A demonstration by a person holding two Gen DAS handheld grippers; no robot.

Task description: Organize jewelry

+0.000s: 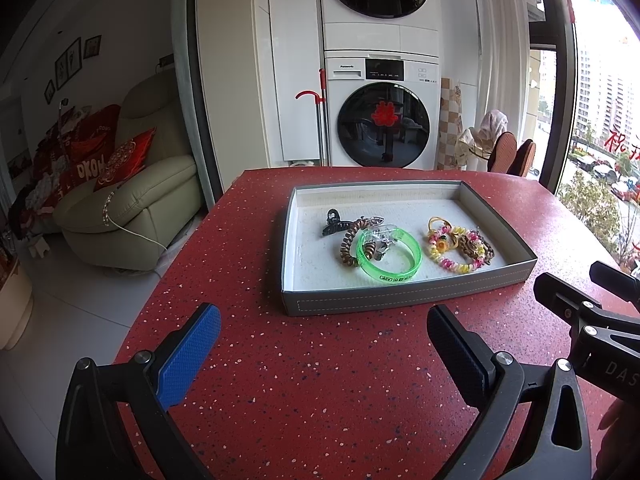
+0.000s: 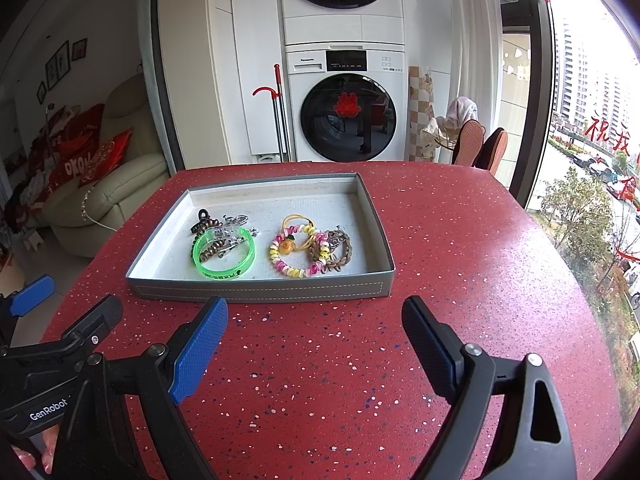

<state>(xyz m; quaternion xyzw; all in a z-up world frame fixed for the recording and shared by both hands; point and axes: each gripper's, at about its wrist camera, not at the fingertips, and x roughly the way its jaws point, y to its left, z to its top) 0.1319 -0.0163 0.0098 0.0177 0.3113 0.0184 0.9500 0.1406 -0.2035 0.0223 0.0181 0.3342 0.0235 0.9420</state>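
A grey tray (image 1: pixel 408 300) (image 2: pixel 260 290) stands on the red speckled table. In it lie a green bangle (image 1: pixel 390 254) (image 2: pixel 224 256), a brown spiral hair tie (image 1: pixel 352 240), a black claw clip (image 1: pixel 332 220), a clear clip (image 1: pixel 380 234), a pink-yellow spiral bracelet (image 1: pixel 448 250) (image 2: pixel 294 252) and a brown braided bracelet (image 1: pixel 478 246) (image 2: pixel 336 250). My left gripper (image 1: pixel 324 344) is open and empty, just in front of the tray. My right gripper (image 2: pixel 316 340) is open and empty, in front of the tray's near wall.
The red table (image 1: pixel 320 400) (image 2: pixel 460 260) ends at a curved edge on the left and right. Stacked washing machines (image 1: pixel 380 120) stand behind it, a cream sofa (image 1: pixel 132 208) on the left, a window on the right.
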